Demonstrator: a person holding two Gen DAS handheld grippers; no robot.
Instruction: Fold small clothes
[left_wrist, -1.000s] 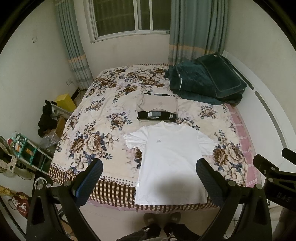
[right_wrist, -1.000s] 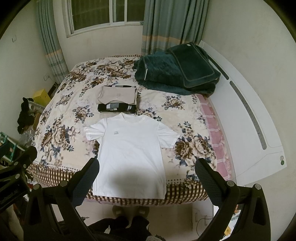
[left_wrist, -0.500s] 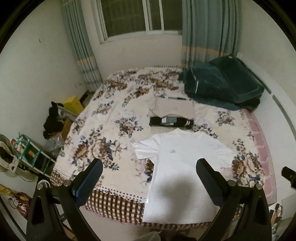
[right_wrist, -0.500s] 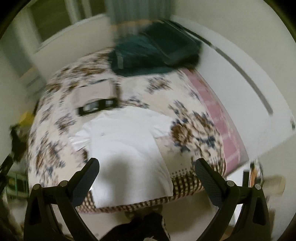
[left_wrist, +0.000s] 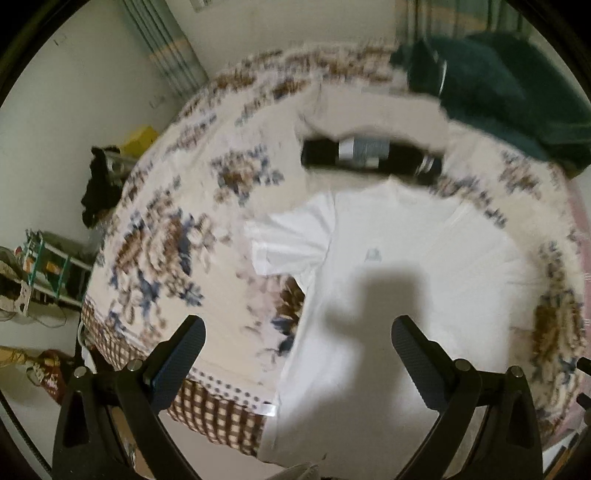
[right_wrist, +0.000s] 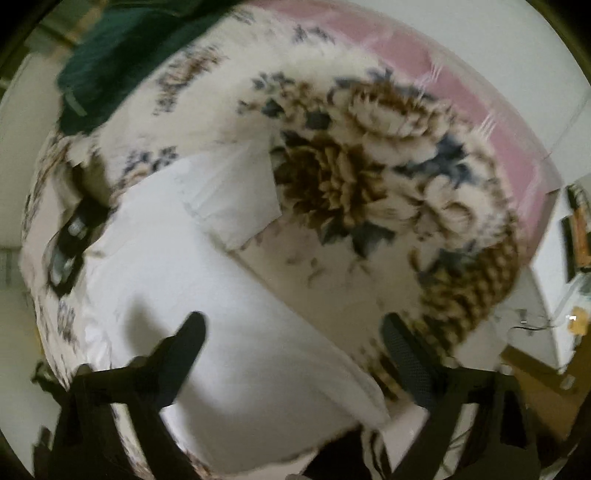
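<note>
Your left gripper (left_wrist: 297, 341) is spread wide with nothing between its fingers, hanging above the white T-shirt (left_wrist: 399, 280); your right gripper (right_wrist: 293, 338) is likewise released and empty, its view tilted and blurred. The T-shirt lies flat on the bed (left_wrist: 177, 236), front up with a small grey mark on the chest, its hem draping over the checked foot edge of the floral bedspread; one sleeve spreads out onto the flowers in the left view, the other shows in the right view (right_wrist: 236, 199) beside a large brown bloom. Just past the collar sits a folded black garment (left_wrist: 369, 158) with a grey-and-white band, and behind that a folded beige one (left_wrist: 373, 110) (both look neatly stacked, though the blur hides their edges); a dark green blanket (left_wrist: 495, 96) is heaped at the far right corner. A shadow falls across the shirt's middle; beside the bed on the left stand a yellow box (left_wrist: 142, 138) and a green rack (left_wrist: 55, 266).
</note>
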